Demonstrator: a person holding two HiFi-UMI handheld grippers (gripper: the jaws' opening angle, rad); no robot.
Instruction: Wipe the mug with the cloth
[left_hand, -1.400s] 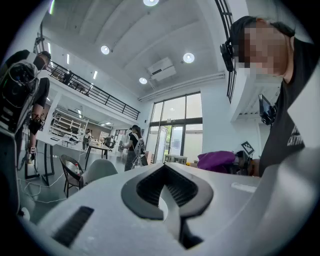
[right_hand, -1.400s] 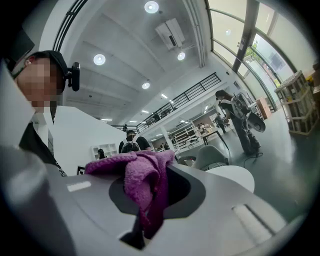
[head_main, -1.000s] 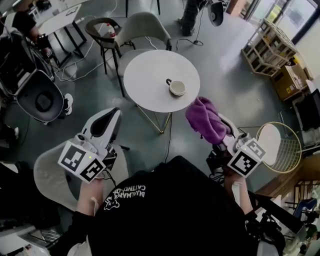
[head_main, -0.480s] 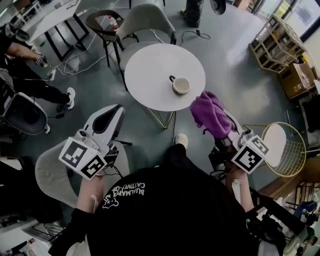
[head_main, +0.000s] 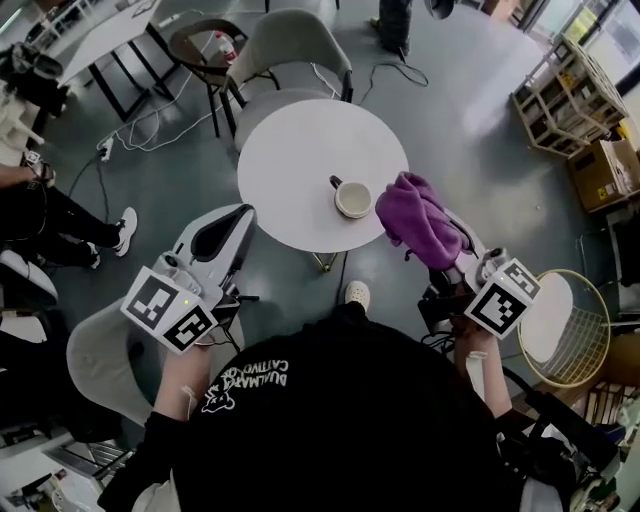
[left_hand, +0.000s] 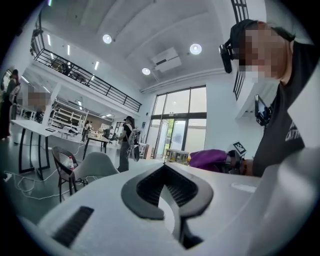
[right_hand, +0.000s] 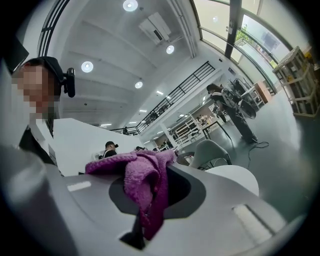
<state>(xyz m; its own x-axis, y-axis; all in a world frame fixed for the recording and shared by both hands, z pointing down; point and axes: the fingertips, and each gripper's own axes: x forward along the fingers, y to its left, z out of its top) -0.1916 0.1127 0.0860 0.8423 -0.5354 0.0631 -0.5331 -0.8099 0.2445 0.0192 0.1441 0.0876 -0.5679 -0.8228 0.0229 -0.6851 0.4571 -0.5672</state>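
**Obs:** Open hall, grey floor (head_main: 470, 150). Round white table (head_main: 290, 170) in the middle, pale chair (head_main: 290, 45) behind it, wooden shelving (head_main: 565, 95) and a cardboard box (head_main: 608, 170) off to the right.

**Rec:** Position of the mug?

**Obs:** Mug (head_main: 352, 198) stands upright on the table, towards the near right edge. Handle points up-left in the head view. Pale inside, contents not readable.

**Rec:** And the cloth?

**Obs:** Purple cloth (head_main: 420, 217) is bunched over the front of the right gripper (right_hand: 159, 192). In the right gripper view a fold hangs down into the slot between the jaws, which are clamped on it. From the head view the bundle overlaps the table's right rim, just beside the mug. Contact with the mug: cannot tell.

**Rec:** Other tool?

**Obs:** Left gripper (head_main: 236, 218) is held level, its tip short of the table's near left edge, over the floor. Its jaws are pressed together with nothing between them. Well apart from the mug.

**Rec:** Anything else close by?

**Obs:** Wearer's pale shoe (head_main: 357, 295) shows below the table rim. Round wire chair (head_main: 560, 320) at lower right.
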